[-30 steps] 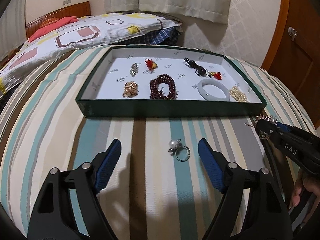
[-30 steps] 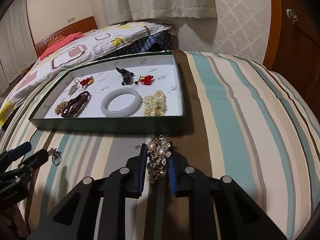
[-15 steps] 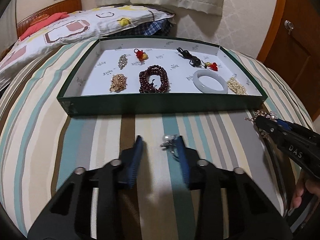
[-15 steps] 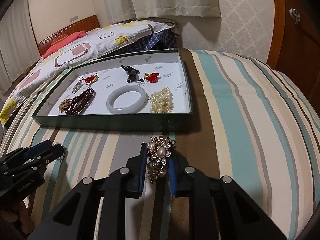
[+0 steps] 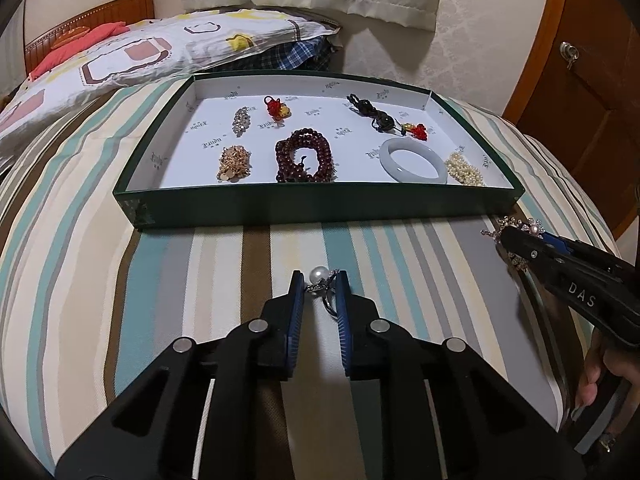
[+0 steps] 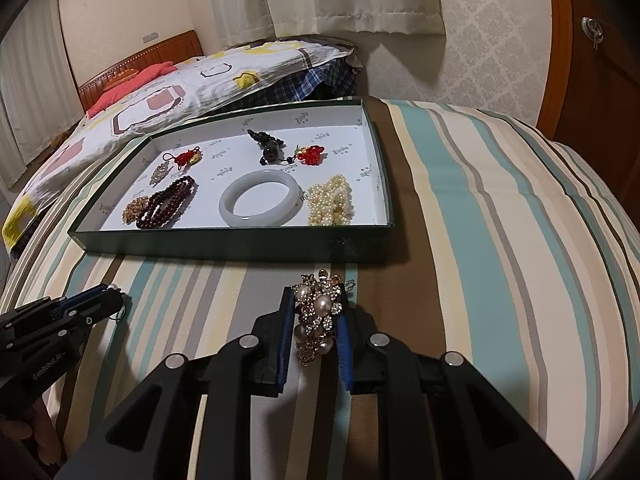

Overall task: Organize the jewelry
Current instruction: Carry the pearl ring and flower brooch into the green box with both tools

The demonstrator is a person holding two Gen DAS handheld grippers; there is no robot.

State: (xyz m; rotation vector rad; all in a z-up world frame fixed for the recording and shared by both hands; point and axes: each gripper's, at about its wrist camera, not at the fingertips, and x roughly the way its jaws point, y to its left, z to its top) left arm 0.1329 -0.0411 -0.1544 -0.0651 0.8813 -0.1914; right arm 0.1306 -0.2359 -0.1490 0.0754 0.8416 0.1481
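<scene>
while the left tongs (image 5: 318, 282) pinch the pearl ring (image 5: 323, 280), the right tongs (image 6: 314, 312) clamp the brooch (image 6: 318, 312).

Left gripper now closed on the pearl ring

The left gripper (image 5: 317, 288), wide open around the pearl ring (image 5: 323, 282) a second ago, now has its blue pads (image 5: 297, 300) pressed against the ring's sides on the striped bedspread (image 5: 160, 264); whether the ring is lifted off the cloth is hard to tell from here.
</scene>
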